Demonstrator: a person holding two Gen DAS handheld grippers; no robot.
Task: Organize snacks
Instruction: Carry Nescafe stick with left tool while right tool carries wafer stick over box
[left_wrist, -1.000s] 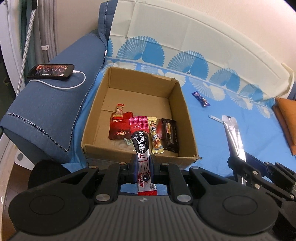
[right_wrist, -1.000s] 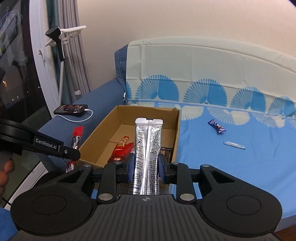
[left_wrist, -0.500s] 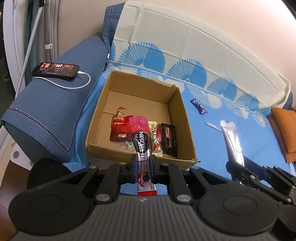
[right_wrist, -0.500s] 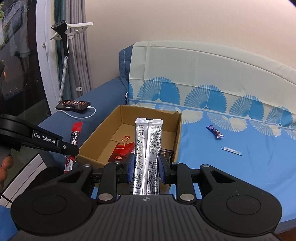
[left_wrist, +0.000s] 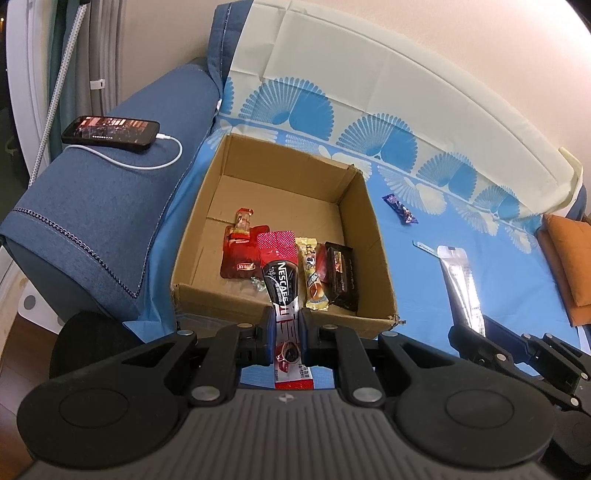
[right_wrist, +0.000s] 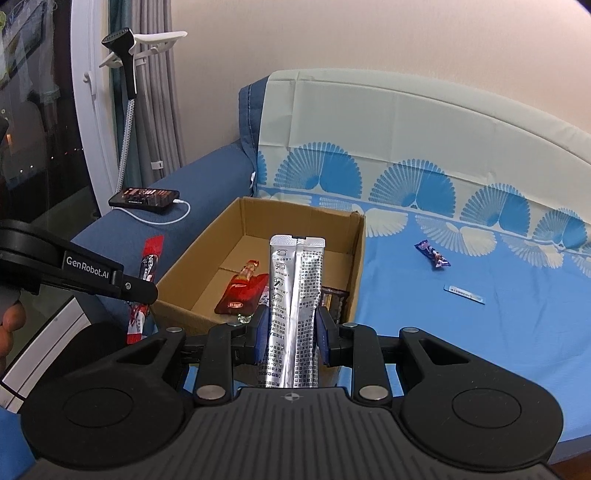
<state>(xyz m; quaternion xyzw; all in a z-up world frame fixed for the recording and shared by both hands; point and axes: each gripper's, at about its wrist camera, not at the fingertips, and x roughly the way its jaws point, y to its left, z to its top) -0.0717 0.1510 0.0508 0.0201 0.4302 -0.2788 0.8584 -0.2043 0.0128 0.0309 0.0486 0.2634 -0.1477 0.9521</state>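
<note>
The left claw (left_wrist: 285, 325) is clamped on a red and black Nescafe stick (left_wrist: 280, 284), printed in white letters, which stands above the near wall of the cardboard box (left_wrist: 373, 236). The right claw (right_wrist: 292, 328) is clamped on a silver foil sachet (right_wrist: 295, 291) covered in small black print, its crimped top edge upward, held near the box's right corner. Inside the box, along the near wall, lie a red pouch (left_wrist: 240, 254), a yellow wrapped snack (left_wrist: 314, 277) and a dark chocolate bar (left_wrist: 341, 275). On the blue sofa cover (right_wrist: 461, 332) to the right lie a purple candy (right_wrist: 432, 254) and a thin white stick (right_wrist: 464, 294).
</note>
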